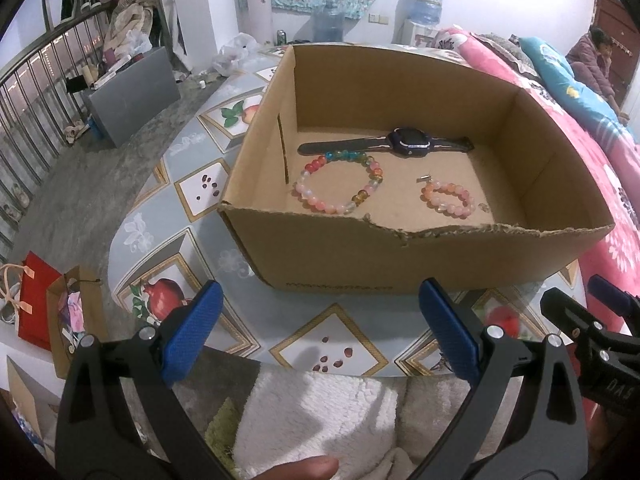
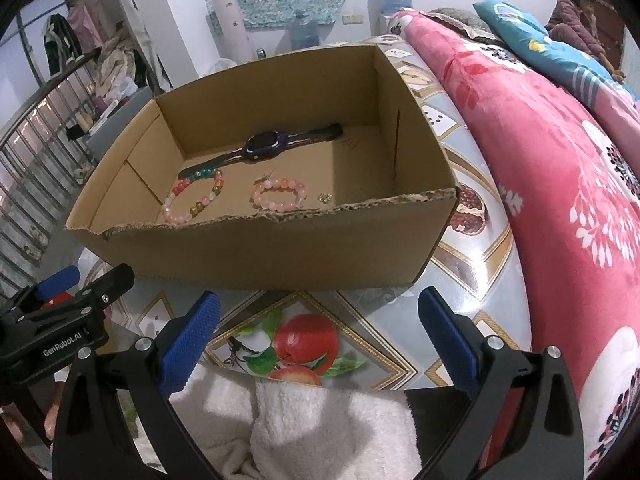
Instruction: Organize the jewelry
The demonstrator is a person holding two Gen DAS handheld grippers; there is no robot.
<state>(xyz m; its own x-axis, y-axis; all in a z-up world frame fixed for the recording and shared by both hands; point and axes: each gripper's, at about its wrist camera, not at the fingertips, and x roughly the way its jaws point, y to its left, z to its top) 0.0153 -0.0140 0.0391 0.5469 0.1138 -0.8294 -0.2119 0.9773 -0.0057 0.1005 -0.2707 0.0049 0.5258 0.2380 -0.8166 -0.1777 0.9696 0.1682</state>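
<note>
On the round table (image 1: 208,248) with its fruit-patterned cover we see an open cardboard box (image 1: 400,260), its near rim torn and ragged. Inside, on the box floor, lie three pieces of jewelry and a smaller bit. A dark smartwatch (image 1: 408,142) is stretched out flat toward the far wall, strap ends out to both sides. Just in front of it sits a multicolored bead bracelet (image 1: 340,184), whose far beads touch or nearly touch the watch strap. Beside that, apart from it, rests a smaller pink bead bracelet (image 1: 448,200) with a small metal clasp at its far edge. A tiny gold-toned piece (image 2: 325,198) lies near the pink bracelet, too small for us to identify.

We hold both grippers short of the box, above the near table edge. Our left gripper (image 1: 320,332) has its blue-padded fingers (image 1: 192,332) spread wide with nothing between them. Our right gripper (image 2: 320,336) is likewise spread wide and carries nothing; in the left wrist view it shows at the right edge. A white fluffy cloth (image 2: 320,432) lies below both grippers. To the right of the table a pink floral blanket (image 2: 560,200) is piled on a bed
</note>
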